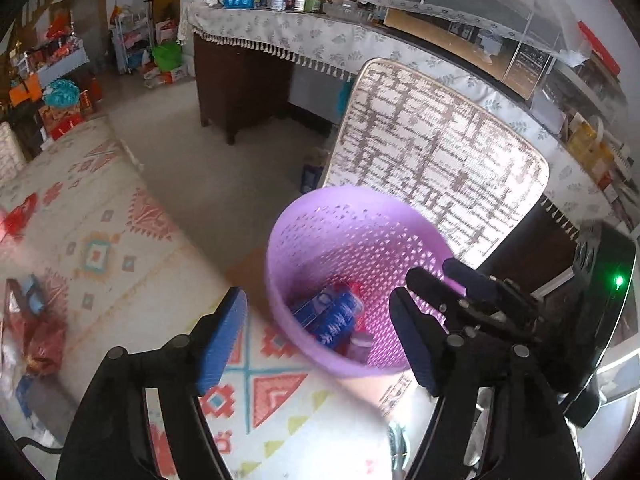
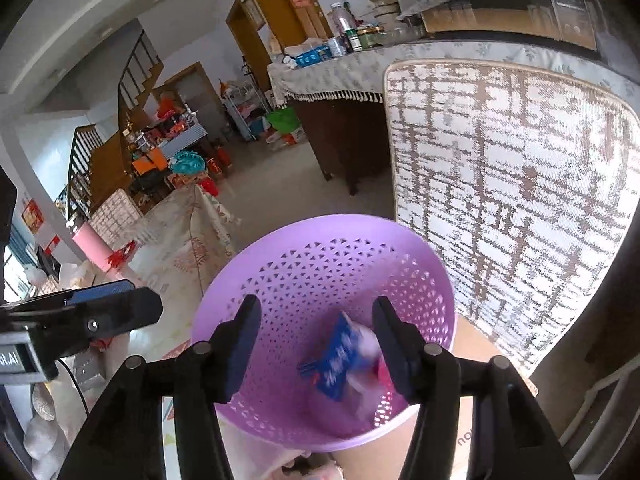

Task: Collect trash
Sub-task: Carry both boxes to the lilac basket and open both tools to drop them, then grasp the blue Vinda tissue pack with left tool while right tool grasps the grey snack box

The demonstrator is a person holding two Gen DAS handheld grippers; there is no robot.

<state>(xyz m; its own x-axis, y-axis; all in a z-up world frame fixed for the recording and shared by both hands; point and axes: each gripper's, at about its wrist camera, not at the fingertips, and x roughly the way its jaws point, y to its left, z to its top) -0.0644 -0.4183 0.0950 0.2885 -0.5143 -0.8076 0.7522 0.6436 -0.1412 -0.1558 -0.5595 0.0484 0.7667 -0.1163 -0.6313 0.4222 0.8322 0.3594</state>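
A purple perforated basket (image 1: 340, 194) (image 2: 320, 226) stands below both grippers. Inside lie a blue printed wrapper (image 1: 332, 316) (image 2: 340, 356), blurred in the right wrist view, and a small pale container (image 1: 360, 346). My left gripper (image 1: 320, 340) hovers over the basket's near rim, open, with nothing between its blue pads. My right gripper (image 2: 320, 348) is open above the basket's mouth; the wrapper lies below its fingers and neither pad touches it. In the left wrist view the right gripper (image 1: 444, 280) reaches in over the basket's right rim. One of the left gripper's fingers (image 2: 132, 308) shows at the left of the right wrist view.
A woven beige mat (image 1: 440, 152) (image 2: 512, 184) leans upright just behind the basket. A patterned cloth (image 1: 100, 240) spreads to the left, with a crumpled red bag (image 1: 40, 344) on it. A long table with a fringed cover (image 1: 300, 36) and jars runs along the back.
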